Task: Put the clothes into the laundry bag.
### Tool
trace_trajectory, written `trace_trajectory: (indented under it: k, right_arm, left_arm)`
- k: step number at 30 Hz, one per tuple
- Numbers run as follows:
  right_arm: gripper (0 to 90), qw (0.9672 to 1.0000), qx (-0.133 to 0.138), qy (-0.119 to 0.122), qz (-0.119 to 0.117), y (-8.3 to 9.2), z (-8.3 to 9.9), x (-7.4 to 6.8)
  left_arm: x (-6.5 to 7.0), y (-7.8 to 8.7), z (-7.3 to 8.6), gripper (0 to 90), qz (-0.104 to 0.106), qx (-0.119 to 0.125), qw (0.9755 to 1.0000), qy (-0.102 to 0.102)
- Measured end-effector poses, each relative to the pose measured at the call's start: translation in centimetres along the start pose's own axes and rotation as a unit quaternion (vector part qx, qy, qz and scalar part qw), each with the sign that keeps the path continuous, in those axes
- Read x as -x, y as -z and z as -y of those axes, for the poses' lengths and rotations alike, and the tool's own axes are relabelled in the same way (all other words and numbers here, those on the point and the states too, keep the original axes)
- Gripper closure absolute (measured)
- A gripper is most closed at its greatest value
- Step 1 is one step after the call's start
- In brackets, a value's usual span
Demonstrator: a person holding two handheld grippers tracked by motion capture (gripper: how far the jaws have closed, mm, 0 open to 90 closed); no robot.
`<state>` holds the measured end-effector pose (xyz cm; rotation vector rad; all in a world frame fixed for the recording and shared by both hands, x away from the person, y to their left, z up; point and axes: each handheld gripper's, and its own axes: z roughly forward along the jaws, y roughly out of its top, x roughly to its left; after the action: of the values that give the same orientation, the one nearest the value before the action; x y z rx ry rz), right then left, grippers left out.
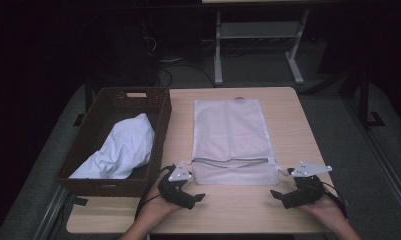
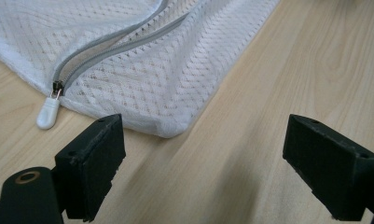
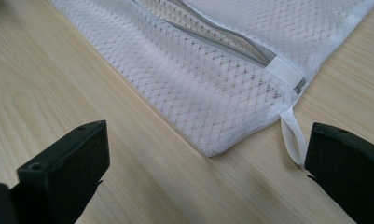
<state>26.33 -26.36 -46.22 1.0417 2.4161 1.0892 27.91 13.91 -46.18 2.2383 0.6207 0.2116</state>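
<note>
A white mesh laundry bag (image 1: 232, 140) lies flat in the middle of the table, its grey zipper (image 1: 231, 162) open near the front edge. A white cloth (image 1: 120, 149) lies crumpled in the brown wicker basket (image 1: 161, 129) on the left. My left gripper (image 1: 197, 196) rests open on the table just in front of the bag's near left corner (image 2: 168, 130), with the white zipper pull (image 2: 48, 113) beside its left jaw. My right gripper (image 1: 277, 194) is open in front of the bag's near right corner (image 3: 211, 150), where a small white loop (image 3: 293, 140) hangs next to its right jaw.
The wooden table (image 1: 288, 125) has bare strips to the right of the bag and along the front edge. Behind the table stands a white metal frame (image 1: 258, 35) on a dark floor. Grey floor runs along both sides.
</note>
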Motion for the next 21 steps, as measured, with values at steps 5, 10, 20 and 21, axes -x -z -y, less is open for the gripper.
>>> trace_trajectory:
  k: [5, 10, 20, 21]
  right_arm:
    - [0.0, 1.0000, 0.003, 0.000, -0.001, 0.0, 0.0, 0.1]
    - [0.0, 0.9999, 0.010, -0.004, 0.004, 0.2, -0.1, 0.3]
    - [0.0, 0.9997, 0.019, -0.004, 0.014, 0.0, -1.5, 0.5]
    - [0.0, 0.9997, 0.020, -0.003, 0.012, -0.1, -1.7, 0.5]
  left_arm:
    - [0.0, 0.1, 0.0, 12.3, 0.003, 0.000, 1.0000, 0.002]
    - [0.0, 0.0, 0.0, 12.3, 0.003, -0.004, 1.0000, 0.003]
    - [0.1, 0.1, 0.0, 12.3, 0.003, -0.004, 1.0000, -0.001]
    - [0.1, 0.2, 0.0, 12.3, 0.003, -0.005, 1.0000, 0.000]
